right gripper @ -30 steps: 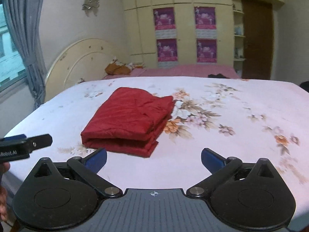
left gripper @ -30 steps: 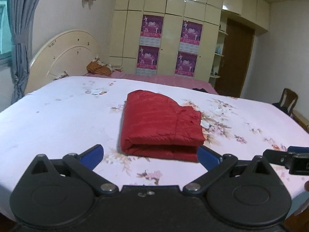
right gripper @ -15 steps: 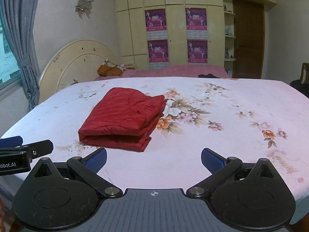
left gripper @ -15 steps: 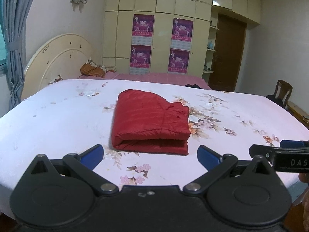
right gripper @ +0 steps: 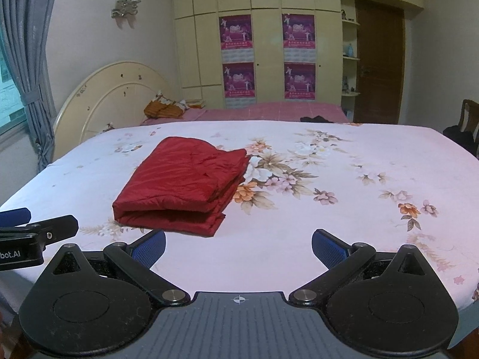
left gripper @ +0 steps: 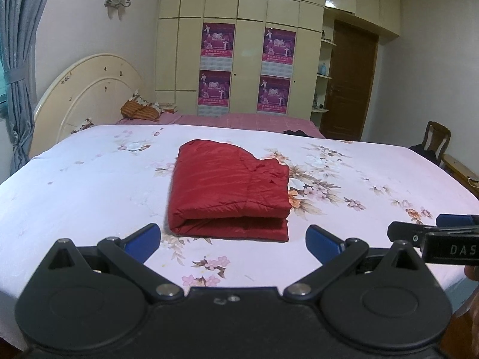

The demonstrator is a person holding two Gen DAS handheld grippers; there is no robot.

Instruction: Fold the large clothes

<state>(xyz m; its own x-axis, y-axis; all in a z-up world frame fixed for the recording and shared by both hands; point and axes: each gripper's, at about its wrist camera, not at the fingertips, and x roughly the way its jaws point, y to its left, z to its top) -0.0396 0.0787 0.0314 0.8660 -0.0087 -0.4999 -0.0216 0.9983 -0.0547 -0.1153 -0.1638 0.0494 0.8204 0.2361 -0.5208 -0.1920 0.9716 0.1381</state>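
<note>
Red quilted fabric, a folded garment [left gripper: 229,193], is seen lying on the bed [left gripper: 74,185] near its front edge, toward the middle, its long axis running away from that edge. The left gripper [left gripper: 232,237] is held just short of the fold, dead ahead and nearer; the right gripper [right gripper: 238,243] is offset rightward. Both are spread wide, nothing grasped.

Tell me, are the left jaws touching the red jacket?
Apart. In the left wrist view, floral bedsheet shows between the open left gripper and the folded red jacket.
</note>
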